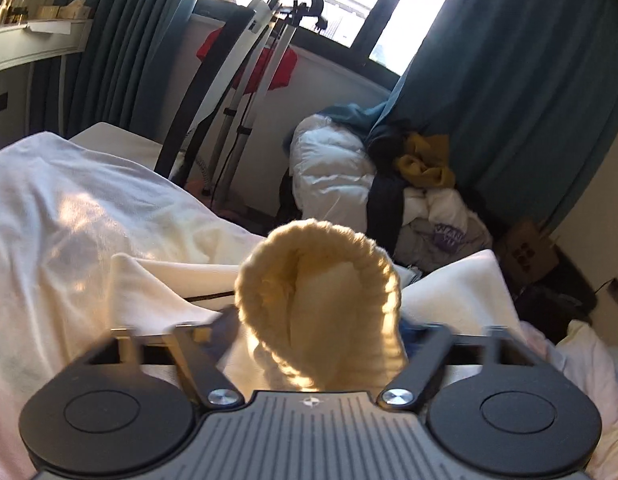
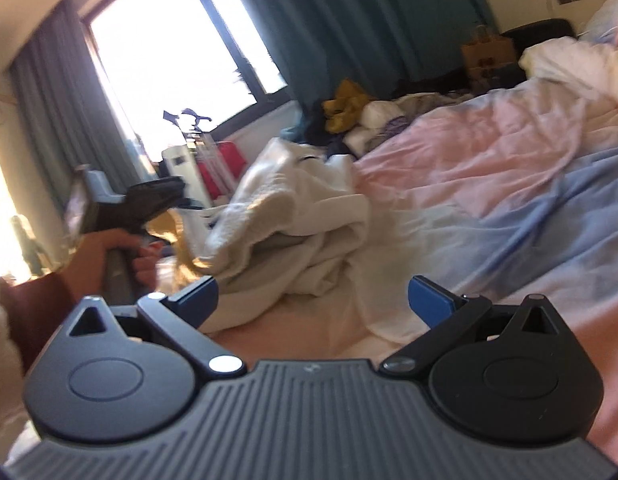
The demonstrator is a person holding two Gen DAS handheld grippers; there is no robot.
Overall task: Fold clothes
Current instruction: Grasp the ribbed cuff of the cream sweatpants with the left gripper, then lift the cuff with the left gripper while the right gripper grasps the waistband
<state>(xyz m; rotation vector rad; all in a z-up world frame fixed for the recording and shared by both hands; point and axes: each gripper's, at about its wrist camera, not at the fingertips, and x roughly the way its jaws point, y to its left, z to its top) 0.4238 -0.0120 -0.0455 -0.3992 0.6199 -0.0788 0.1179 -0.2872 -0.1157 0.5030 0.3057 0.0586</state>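
A cream ribbed knit garment (image 1: 321, 304) bulges up between the fingers of my left gripper (image 1: 321, 336), which is shut on its edge and holds it above the bed. The rest of the cream garment (image 2: 293, 232) lies crumpled on the bed in the right wrist view. My right gripper (image 2: 313, 300) is open and empty, its blue fingertips (image 2: 429, 300) just short of the crumpled cloth. The left gripper (image 2: 149, 200) and the hand that holds it show at the left of the right wrist view.
The bed has a pink and light blue duvet (image 2: 509, 184) and a white sheet (image 1: 89, 220). A pile of clothes (image 1: 409, 184) lies on the floor by the teal curtain (image 1: 529, 80). A garment steamer stand (image 1: 261, 60) stands under the window. A paper bag (image 2: 487, 54) stands by the wall.
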